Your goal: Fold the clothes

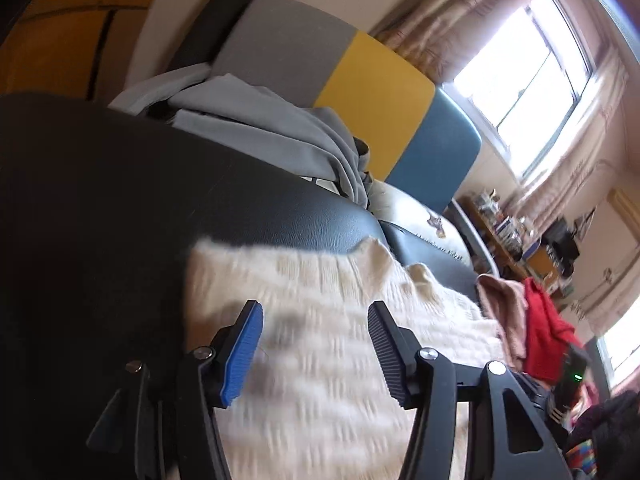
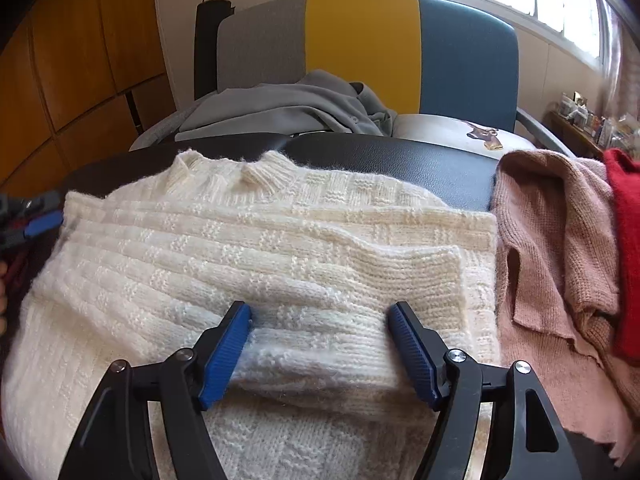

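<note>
A cream knitted sweater (image 2: 280,232) lies flat on a black padded surface (image 2: 400,160), collar at the far side. One sleeve (image 2: 400,276) is folded across its body. My right gripper (image 2: 320,312) stands open low over that folded sleeve, blue pads on either side of the knit and not pressing it. In the left wrist view the sweater (image 1: 320,280) is blurred, and my left gripper (image 1: 314,312) hangs open over its edge with nothing between the fingers. One blue fingertip (image 2: 42,222) of the left gripper shows at the sweater's left edge.
A pink knit (image 2: 560,260) and a red garment (image 2: 624,240) are piled to the right of the sweater. Behind it lies a grey garment (image 2: 300,108) against a chair back (image 2: 360,48) in grey, yellow and blue. Cluttered shelves (image 1: 520,240) stand under the window.
</note>
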Tool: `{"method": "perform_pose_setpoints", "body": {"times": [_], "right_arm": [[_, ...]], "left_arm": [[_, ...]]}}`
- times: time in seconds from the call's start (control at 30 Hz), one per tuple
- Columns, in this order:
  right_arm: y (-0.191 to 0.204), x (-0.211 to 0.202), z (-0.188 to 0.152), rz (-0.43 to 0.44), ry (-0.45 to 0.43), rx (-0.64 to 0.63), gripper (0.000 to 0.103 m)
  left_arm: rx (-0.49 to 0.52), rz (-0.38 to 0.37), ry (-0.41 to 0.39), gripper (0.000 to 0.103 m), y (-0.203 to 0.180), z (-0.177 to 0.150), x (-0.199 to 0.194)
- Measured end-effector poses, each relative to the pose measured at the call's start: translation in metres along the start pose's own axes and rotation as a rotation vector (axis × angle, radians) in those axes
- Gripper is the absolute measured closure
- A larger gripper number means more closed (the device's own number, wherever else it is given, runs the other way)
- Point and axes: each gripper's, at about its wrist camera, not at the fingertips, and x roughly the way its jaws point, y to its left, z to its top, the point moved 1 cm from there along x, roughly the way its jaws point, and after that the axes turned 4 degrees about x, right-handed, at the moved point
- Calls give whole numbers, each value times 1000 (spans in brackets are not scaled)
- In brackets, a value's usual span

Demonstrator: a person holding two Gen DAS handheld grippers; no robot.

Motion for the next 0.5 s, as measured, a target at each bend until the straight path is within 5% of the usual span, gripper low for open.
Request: {"method": "perform_pose_setpoints", "body": {"times": [0.1, 0.23, 0.43, 0.5], "right_arm": [[0, 0, 0, 4, -2, 5, 29], [1, 0, -1, -1, -7, 2, 29], [0, 0, -3, 17, -9, 23, 27], [0, 0, -3, 17, -10, 23, 27]], "left_arm": [[4, 91, 47, 60, 21, -2, 42], [-52, 116, 6, 77, 31, 1, 45], [-85, 117, 28, 82, 33, 7, 43], [-53, 162, 36, 70, 20, 6, 25]]}}
